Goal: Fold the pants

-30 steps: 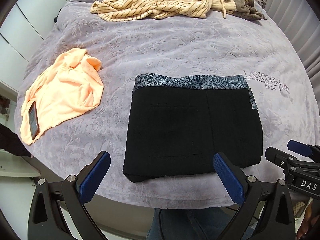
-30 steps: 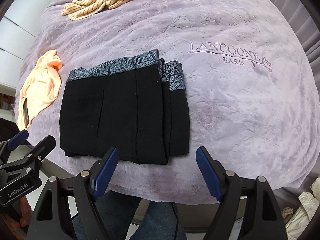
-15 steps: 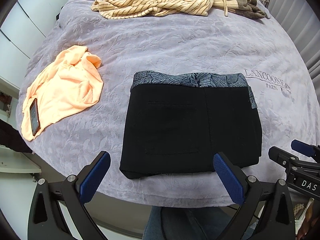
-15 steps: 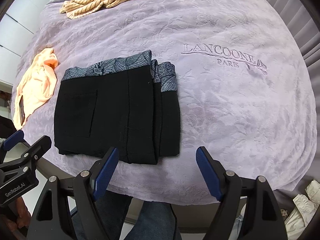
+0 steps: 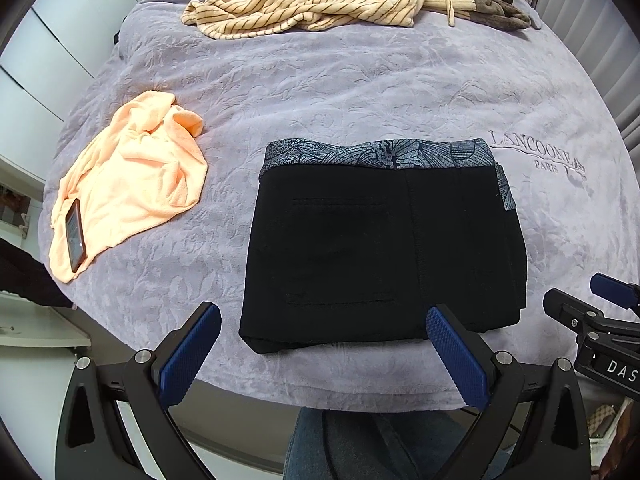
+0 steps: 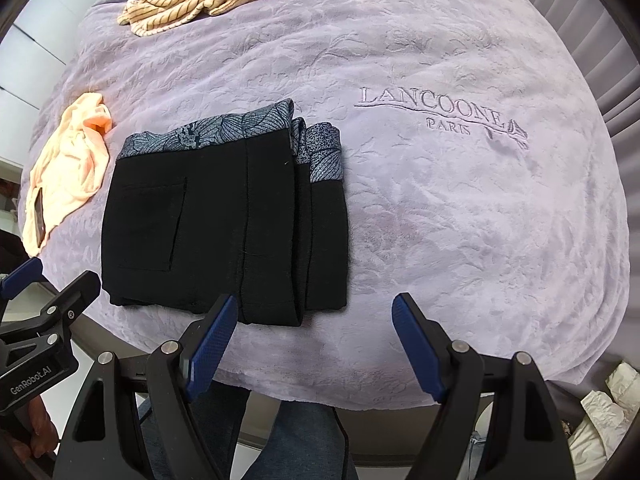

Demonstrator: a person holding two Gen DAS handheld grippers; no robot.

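Black pants (image 5: pixel 380 248) with a grey leaf-print waistband lie folded into a compact rectangle near the front edge of the lilac bed cover (image 5: pixel 360 88). The same bundle (image 6: pixel 224 224) shows stacked folded layers on its right side in the right wrist view. My left gripper (image 5: pixel 320 340) hovers over the near edge of the pants, open, its blue pads apart with nothing between them. My right gripper (image 6: pixel 316 336) hangs open over the bed edge just right of the bundle, holding nothing. Each gripper appears at the side of the other's view.
A peach garment (image 5: pixel 132 176) with a phone (image 5: pixel 75 236) on it lies to the left. Striped beige clothing (image 5: pixel 320 0) is heaped at the far side. Embroidered lettering (image 6: pixel 436 112) marks the cover on the right. A person's legs in jeans (image 6: pixel 288 432) stand below the bed edge.
Both views have drifted slightly, so the pants sit a little differently in frame. The pants and both grippers' jaws are unchanged.
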